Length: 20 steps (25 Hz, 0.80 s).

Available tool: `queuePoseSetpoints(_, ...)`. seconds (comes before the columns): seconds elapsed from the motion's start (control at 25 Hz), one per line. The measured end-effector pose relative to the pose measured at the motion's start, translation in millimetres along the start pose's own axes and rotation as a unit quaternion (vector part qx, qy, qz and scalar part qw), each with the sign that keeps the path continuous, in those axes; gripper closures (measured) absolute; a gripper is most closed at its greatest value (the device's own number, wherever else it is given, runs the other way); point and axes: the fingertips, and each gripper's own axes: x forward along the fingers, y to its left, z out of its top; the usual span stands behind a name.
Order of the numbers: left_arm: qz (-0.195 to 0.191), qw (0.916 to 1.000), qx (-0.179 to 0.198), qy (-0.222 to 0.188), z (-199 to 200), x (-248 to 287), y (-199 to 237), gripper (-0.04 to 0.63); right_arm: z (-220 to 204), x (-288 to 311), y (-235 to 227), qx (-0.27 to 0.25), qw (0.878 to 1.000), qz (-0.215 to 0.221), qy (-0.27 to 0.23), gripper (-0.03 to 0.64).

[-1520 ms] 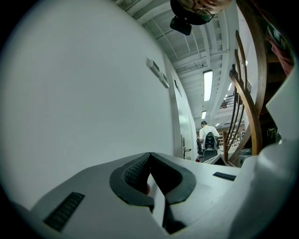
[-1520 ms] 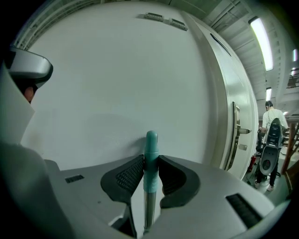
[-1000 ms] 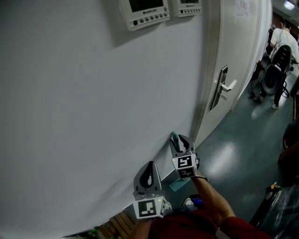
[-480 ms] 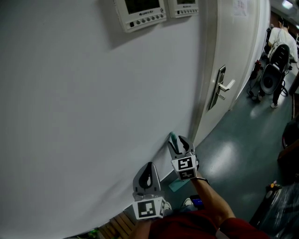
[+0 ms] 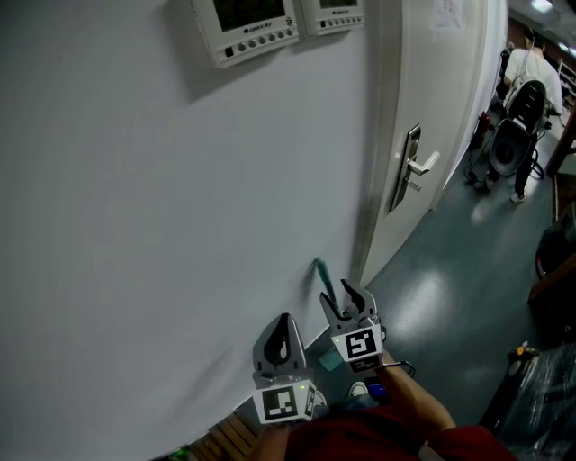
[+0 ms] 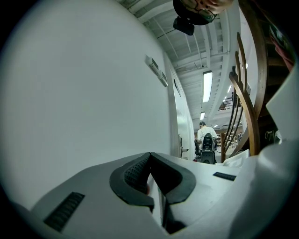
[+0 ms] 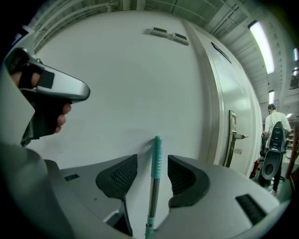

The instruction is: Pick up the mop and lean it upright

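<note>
One mop (image 7: 152,193), long axis upright — grip (image 7: 158,151) uppermost (against wall (image 7: 117,84))

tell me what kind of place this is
Probably an indoor corridor of an office or workshop building: a plain white wall carries two control panels, a white door with a lever handle stands beside it, and the smooth grey floor runs on under ceiling strip lights.

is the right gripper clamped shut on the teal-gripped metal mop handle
No, the right gripper has its jaws apart, with a gap either side of the teal-gripped metal mop handle.
</note>
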Motion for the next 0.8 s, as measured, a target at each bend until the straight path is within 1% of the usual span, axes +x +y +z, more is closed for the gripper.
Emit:
queuePoseSetpoints(0.2,-0.007,1.0000,0.000,0.002,-2,5,-4,0.581,9,-35,-3,0.006,1.000,-0.004,-0.025,0.417)
queuePoseSetpoints(0.36,-0.011,0.9999,0.001,-0.001,-2,9,-5,0.581,10,-66,-7,-0.007,0.999,-0.011,-0.030,0.417)
queuePoseSetpoints(0.48,-0.011,0.9999,0.001,-0.001,-4,11,-4,0.581,10,-86,-12,0.009,0.999,-0.015,-0.035,0.417)
queuePoseSetpoints(0.72,-0.016,0.9999,0.006,0.001,-3,13,-8,0.581,-4,-101,-18,0.025,0.999,-0.023,-0.014,0.419)
queuePoseSetpoints(0.8,-0.016,0.9998,0.007,0.001,-3,14,-9,0.581,-5,-102,-20,0.032,0.999,-0.024,-0.014,0.417)
